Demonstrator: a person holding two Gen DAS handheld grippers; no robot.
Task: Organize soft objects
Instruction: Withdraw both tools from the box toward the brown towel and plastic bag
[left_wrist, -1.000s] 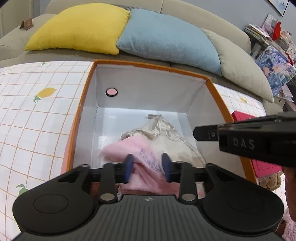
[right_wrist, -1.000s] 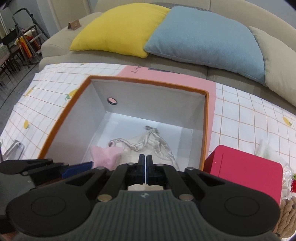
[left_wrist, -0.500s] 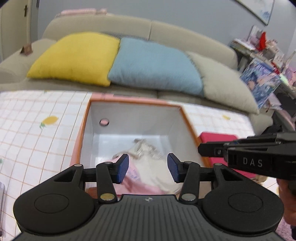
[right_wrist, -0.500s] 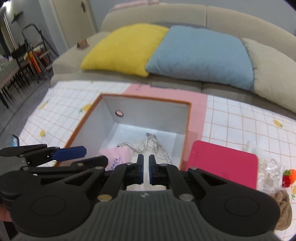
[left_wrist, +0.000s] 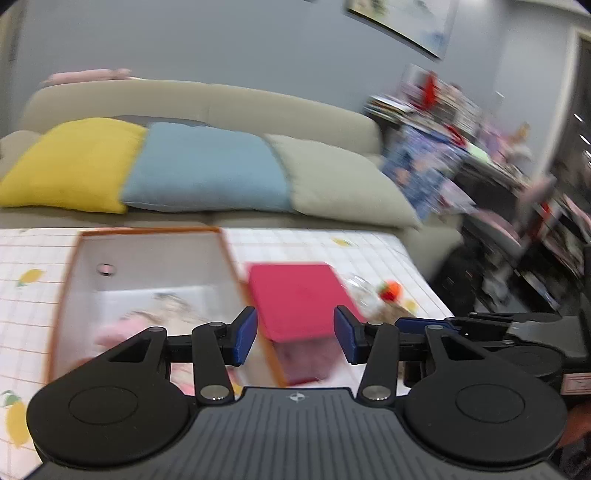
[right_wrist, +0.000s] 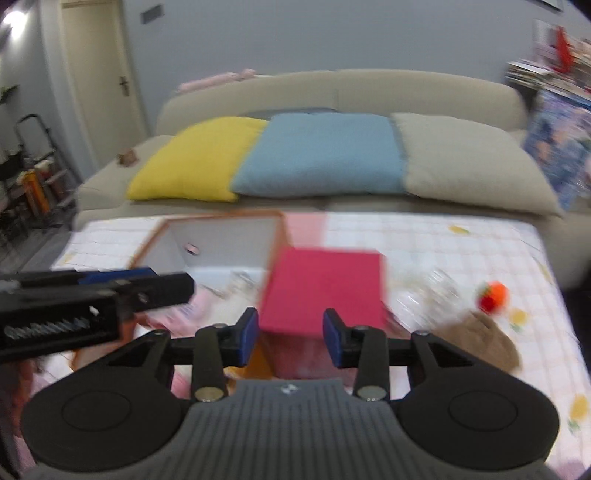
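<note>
Right wrist view: the right hand-held gripper (right_wrist: 289, 336) has just been opening, nothing between its jaws; red box (right_wrist: 325, 288) ahead, left hand-held gripper (left_wrist: 294, 335) likewise apart.

Three cushions on the sofa: one yellow cushion (right_wrist: 199, 158), one blue cushion (right_wrist: 321, 153), one beige cushion (right_wrist: 469, 162). One open white box (right_wrist: 221, 236), holding perhaps two soft items, blurred: a pink cloth (left_wrist: 122, 332) and a cream cloth (left_wrist: 173, 306). One red box (right_wrist: 325, 291). One orange-red toy (right_wrist: 493, 295). One brown plush (right_wrist: 480, 341).
</note>
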